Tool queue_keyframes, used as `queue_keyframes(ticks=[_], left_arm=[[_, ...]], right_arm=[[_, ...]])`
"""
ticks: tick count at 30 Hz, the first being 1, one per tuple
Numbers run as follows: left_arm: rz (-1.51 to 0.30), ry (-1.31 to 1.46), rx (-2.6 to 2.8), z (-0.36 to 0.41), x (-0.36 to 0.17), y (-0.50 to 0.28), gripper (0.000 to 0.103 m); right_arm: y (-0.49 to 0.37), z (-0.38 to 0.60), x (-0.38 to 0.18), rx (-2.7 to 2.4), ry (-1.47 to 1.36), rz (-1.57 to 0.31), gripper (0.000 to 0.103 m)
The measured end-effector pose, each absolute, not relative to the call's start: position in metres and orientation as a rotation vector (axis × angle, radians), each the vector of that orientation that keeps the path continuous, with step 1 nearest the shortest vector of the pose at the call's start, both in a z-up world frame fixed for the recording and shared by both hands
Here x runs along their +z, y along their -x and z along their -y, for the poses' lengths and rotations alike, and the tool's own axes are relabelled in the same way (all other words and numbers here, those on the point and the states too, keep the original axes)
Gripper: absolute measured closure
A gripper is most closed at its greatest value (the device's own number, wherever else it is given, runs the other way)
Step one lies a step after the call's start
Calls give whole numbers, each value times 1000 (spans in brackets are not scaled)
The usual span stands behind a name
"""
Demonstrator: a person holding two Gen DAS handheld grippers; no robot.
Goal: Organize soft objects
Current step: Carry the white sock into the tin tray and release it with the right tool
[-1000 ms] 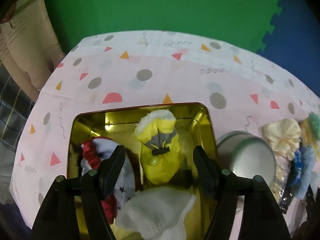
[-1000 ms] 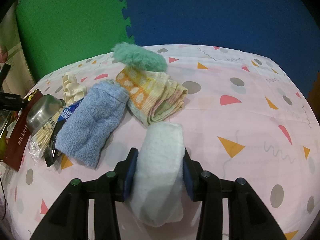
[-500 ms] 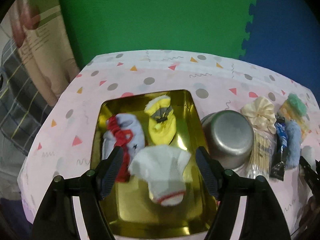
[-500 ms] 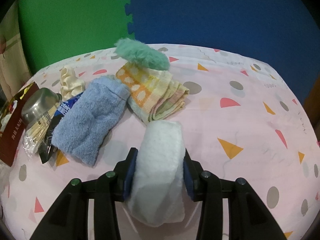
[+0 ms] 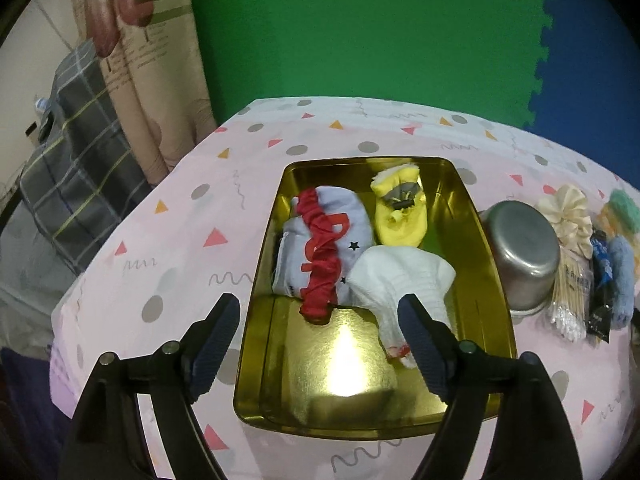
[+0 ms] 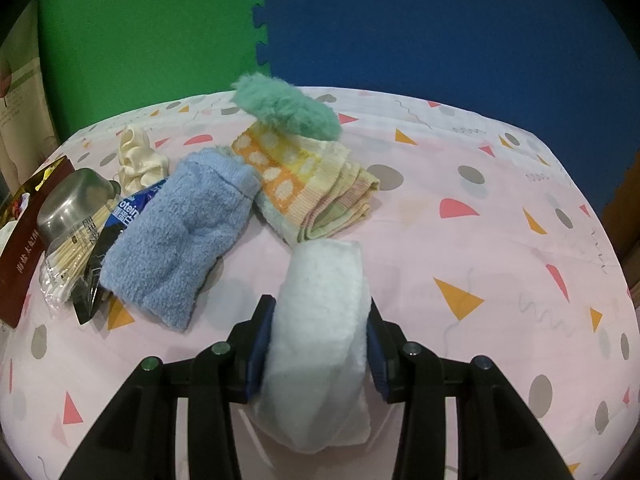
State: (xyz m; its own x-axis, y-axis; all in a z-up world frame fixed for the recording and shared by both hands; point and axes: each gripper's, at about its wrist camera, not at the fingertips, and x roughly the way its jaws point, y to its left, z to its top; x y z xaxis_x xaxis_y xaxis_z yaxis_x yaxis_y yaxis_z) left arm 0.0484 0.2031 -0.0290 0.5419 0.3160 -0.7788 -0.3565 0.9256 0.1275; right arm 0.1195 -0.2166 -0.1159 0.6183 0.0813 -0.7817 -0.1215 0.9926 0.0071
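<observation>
My left gripper (image 5: pixel 320 316) is open and empty, held above the near end of a gold tin (image 5: pixel 490 248). In the tin lie a yellow bootie (image 5: pixel 400 216), a pale blue sock with a red scrunchie (image 5: pixel 320 256) on it, and a white sock (image 5: pixel 404 284). My right gripper (image 6: pixel 320 320) is shut on a white fluffy sock (image 6: pixel 320 320), just above the pink tablecloth. Ahead of it lie a blue fluffy sock (image 6: pixel 180 232), a folded orange-yellow cloth (image 6: pixel 308 192) and a green fuzzy piece (image 6: pixel 288 108).
Right of the tin stand a steel bowl (image 5: pixel 520 252), a pack of cotton swabs (image 5: pixel 572 300), a dark snack wrapper (image 5: pixel 600 280) and a cream scrunchie (image 5: pixel 568 216). The table edge drops at left. Green and blue foam mats stand behind.
My left gripper has pulled back and up from the tin, leaving the white sock in it. My right gripper holds the white fluffy sock nearly still.
</observation>
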Motion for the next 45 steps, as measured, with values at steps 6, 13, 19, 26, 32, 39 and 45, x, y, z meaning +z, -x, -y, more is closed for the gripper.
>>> queue_keyframes(ticks=[6, 13, 19, 26, 32, 39, 45], left_arm=[[-895, 74, 417, -211, -31, -43, 23], [-873, 124, 409, -223, -29, -39, 22], [-880, 170, 424, -233, -29, -38, 21], [-854, 183, 466, -242, -25, -32, 18], [-836, 180, 514, -250, -23, -30, 13], [-819, 206, 563, -263, -18, -24, 11], [-820, 196, 603, -273, -18, -23, 10]], right_arm=[[-121, 212, -113, 96, 65, -913, 65], [-117, 204, -101, 49, 111, -921, 69], [-108, 203, -86, 39, 101, -908, 69], [-98, 184, -67, 77, 109, -889, 69], [-90, 153, -43, 153, 105, -854, 69], [-88, 100, -22, 289, 109, -817, 69], [-81, 51, -11, 409, 125, -792, 69]])
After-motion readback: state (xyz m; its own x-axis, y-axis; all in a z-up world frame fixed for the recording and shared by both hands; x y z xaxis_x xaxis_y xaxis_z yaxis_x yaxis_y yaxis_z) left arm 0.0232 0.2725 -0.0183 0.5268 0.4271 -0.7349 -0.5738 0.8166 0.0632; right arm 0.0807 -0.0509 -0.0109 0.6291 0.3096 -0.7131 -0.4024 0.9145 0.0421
